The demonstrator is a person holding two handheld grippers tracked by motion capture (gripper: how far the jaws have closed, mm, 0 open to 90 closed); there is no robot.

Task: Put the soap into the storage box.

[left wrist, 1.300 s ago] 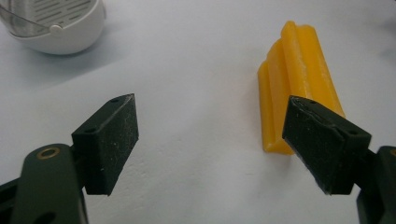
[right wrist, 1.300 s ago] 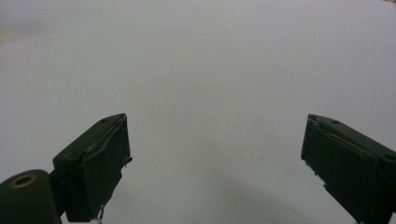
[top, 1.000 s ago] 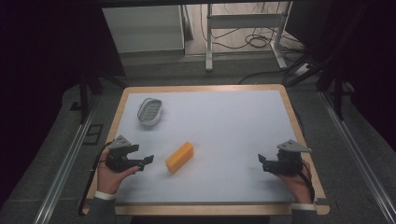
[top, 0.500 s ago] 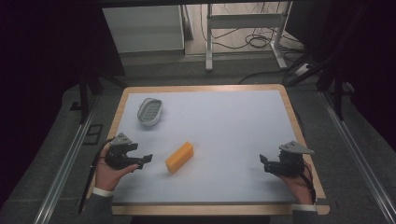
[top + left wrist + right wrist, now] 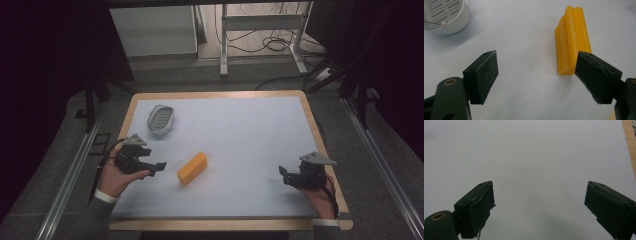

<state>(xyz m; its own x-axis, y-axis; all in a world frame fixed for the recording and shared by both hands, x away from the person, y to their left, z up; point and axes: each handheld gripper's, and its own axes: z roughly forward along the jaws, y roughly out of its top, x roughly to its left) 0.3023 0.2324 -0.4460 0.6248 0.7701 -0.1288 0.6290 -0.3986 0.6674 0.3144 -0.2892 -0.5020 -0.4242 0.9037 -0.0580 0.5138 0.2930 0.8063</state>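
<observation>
The left gripper (image 5: pixel 159 166) is held with its jaws spread wide and empty, low over the white tabletop (image 5: pixel 240 135). Just ahead of it and toward its right jaw, a ribbed orange-yellow plastic block (image 5: pixel 572 40) is seen lying flat, its long axis running almost straight away from the jaws, the near end just beside the right pad. A white slotted oval basket (image 5: pixel 445 15) is found farther off, ahead to the left. The right gripper (image 5: pixel 283 174) is likewise held wide open, with bare tabletop before it.
</observation>
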